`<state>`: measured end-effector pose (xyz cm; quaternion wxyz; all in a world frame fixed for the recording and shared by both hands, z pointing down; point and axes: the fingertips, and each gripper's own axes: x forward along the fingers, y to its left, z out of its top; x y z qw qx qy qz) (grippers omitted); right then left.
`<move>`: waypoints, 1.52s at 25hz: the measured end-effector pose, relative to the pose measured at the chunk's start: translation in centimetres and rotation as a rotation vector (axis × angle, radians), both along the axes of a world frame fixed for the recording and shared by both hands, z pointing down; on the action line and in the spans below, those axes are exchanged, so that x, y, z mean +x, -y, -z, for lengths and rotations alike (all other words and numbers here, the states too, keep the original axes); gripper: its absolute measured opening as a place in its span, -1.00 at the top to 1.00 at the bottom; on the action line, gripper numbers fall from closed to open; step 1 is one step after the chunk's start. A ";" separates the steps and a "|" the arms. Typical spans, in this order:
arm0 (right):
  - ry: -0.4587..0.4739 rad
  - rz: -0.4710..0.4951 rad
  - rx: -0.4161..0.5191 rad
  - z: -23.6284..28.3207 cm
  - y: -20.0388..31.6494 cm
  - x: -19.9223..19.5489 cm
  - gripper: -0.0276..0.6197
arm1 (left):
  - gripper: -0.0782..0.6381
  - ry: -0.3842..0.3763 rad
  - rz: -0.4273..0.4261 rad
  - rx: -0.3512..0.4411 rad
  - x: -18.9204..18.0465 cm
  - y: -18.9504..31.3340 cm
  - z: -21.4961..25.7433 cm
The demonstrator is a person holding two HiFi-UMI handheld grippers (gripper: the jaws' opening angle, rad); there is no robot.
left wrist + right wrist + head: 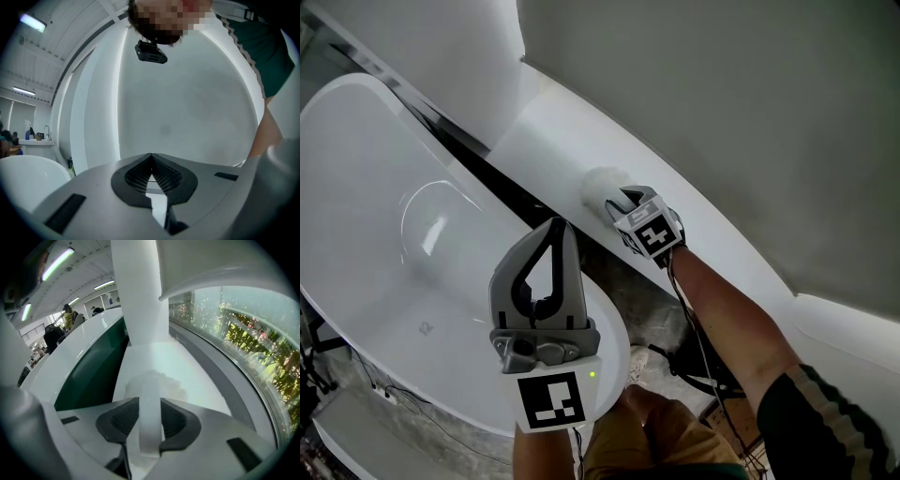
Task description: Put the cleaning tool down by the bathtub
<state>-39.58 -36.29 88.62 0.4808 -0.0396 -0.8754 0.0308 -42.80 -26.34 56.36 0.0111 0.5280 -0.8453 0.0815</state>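
**A:** Where was the white cleaning tool with a fluffy head (602, 186)?

**B:** Its head lay on the broad white ledge (546, 127), at about two o'clock from the glossy white oval bathtub (366, 187). A dark gap (502, 183) ran between the ledge and the tub.

**A:** And the right hand-held gripper (625, 201)?

**B:** It sat at five o'clock from the fluffy head. In the right gripper view, the right hand-held gripper (150, 404) pinched the tool's flat white handle (150, 420). Its dark ribbed pads (123, 418) lay against both sides of the handle, and the head was just beyond the tips.

**A:** What about the left hand-held gripper (556, 228)?

**B:** It was raised over the tub's near rim, at seven o'clock from the tool. Its jaws were pressed together tip to tip, with nothing between them.
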 end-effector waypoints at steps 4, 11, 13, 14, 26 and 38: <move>0.047 0.011 0.023 0.7 0.3 0.1 0.33 | 0.76 -0.003 0.001 -0.002 -0.3 -0.1 -0.3; 0.050 -0.002 0.038 1.2 1.1 0.5 0.29 | 0.76 -0.015 0.014 0.006 -0.4 0.2 -0.3; 0.043 0.005 0.035 1.2 0.9 0.7 0.29 | 0.76 -0.013 0.011 0.008 -0.2 0.4 -0.2; 0.043 0.012 0.038 1.3 0.8 0.7 0.29 | 0.76 -0.011 0.009 0.008 -0.1 0.5 -0.2; 0.099 0.059 0.043 6.2 -0.4 0.3 0.29 | 0.76 0.027 -0.013 0.015 1.4 1.1 3.4; 0.247 0.036 0.041 16.9 -1.6 3.0 0.29 | 0.76 0.030 -0.066 0.017 4.6 1.3 8.1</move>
